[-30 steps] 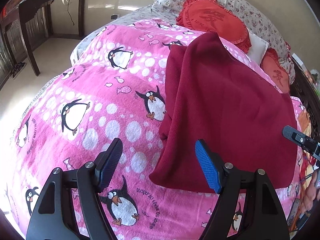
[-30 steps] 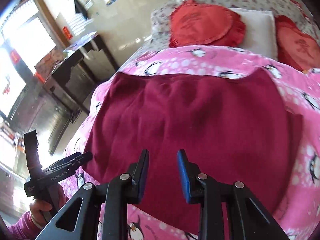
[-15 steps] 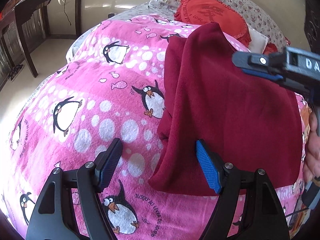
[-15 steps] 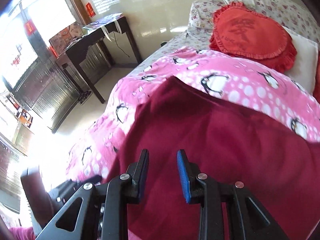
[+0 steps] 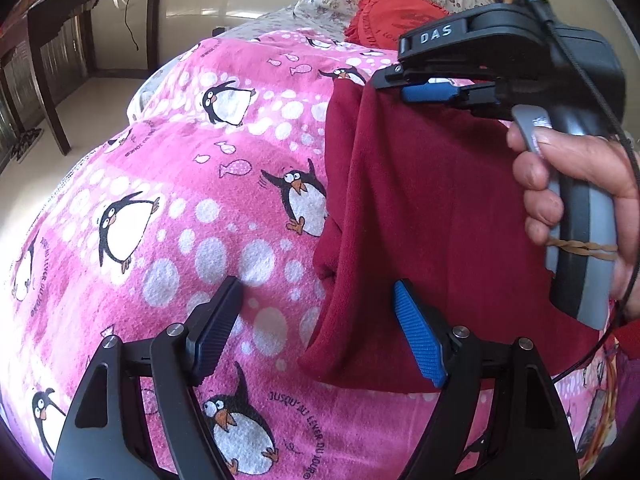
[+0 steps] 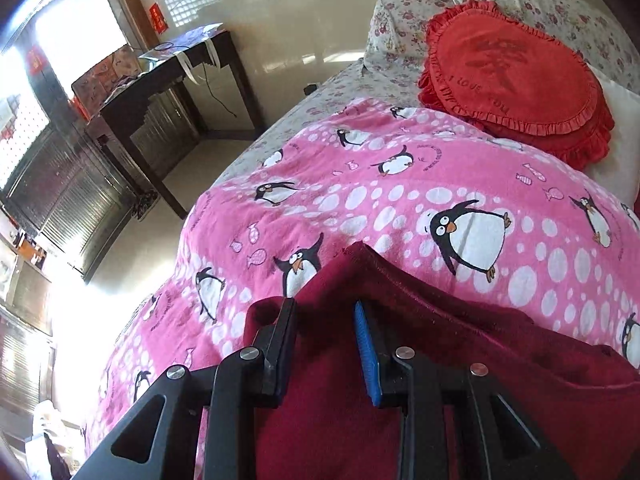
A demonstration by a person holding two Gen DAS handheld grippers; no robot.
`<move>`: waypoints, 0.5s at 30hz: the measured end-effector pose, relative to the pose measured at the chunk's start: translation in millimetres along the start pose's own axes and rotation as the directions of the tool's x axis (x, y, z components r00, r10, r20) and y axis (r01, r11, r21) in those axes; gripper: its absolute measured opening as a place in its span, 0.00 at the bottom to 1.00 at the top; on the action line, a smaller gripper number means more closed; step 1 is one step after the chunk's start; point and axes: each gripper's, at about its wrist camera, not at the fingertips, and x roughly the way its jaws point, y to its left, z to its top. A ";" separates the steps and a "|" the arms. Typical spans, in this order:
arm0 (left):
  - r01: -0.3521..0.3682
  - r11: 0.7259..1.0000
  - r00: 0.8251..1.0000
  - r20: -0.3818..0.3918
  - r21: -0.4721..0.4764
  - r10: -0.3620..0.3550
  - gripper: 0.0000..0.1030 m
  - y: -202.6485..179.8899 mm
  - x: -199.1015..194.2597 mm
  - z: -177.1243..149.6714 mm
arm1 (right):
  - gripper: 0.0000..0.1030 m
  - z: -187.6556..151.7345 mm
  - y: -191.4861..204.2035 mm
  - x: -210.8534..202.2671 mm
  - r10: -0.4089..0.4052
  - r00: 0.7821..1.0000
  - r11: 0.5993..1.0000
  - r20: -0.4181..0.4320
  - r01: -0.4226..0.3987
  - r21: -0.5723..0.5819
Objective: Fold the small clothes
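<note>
Right gripper (image 5: 424,90), half a second ago mid-frame over the cloth, now reaches the far corner of the maroon garment (image 5: 420,216) at upper right of the left view, fingers slightly apart, straddling that corner, not yet clamped. Left gripper (image 5: 316,330) wide apart, empty, near corner between its fingers at lower centre. Likely fold start on the pink penguin blanket (image 5: 168,184).

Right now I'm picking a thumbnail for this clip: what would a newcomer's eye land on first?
The dark red garment lying on the loud pink penguin blanket grabs attention first. Next comes the right claw reaching over the garment's far edge, with the open left claw hovering near its lower corner. Behind, a frilly red heart cushion rests against floral pillows.
</note>
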 end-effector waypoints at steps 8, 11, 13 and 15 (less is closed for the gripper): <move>-0.001 1.000 1.000 0.009 0.013 0.001 0.78 -2.9 -2.0 -5.4 | 0.39 2.3 11.2 -19.8 0.004 1.000 1.000 0.011 -0.004 -0.030; 0.001 1.000 1.000 0.007 0.007 -0.002 0.78 -2.6 -2.7 -5.4 | 0.44 -6.8 19.2 -26.0 0.020 1.000 0.999 -0.011 -0.021 -0.047; -0.003 1.000 1.000 0.010 0.009 0.003 0.78 -3.9 -2.8 -5.7 | 0.45 -10.9 20.3 -22.6 0.032 0.999 0.999 -0.035 -0.033 -0.029; -0.006 1.000 1.000 0.013 0.010 0.006 0.78 -4.2 -2.7 -6.0 | 0.46 -12.2 19.9 -13.7 0.015 0.998 1.000 -0.066 -0.016 -0.014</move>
